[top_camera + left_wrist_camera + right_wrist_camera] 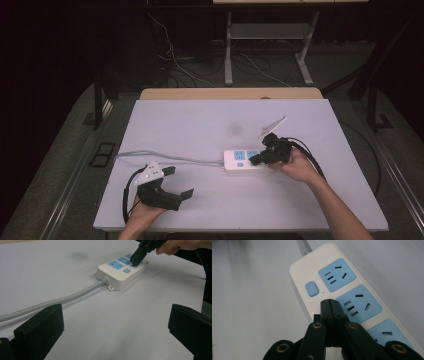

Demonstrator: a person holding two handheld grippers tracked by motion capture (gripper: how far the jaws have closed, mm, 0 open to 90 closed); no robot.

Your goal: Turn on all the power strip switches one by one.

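Right hand-held gripper [331, 305], jaws pressed together, hovers by the strip [312, 267]; press its switch [311, 288] squarely. Left hand-held gripper [177, 182] rests open.

The high view looks forward and down from above the person's side onto the whole white tabletop [200, 125]. The left gripper view sits low near the tabletop and faces across it toward the power strip [122, 268], seen from some way off. The right gripper view looks steeply down, very close to the same power strip. All three views share this strip.
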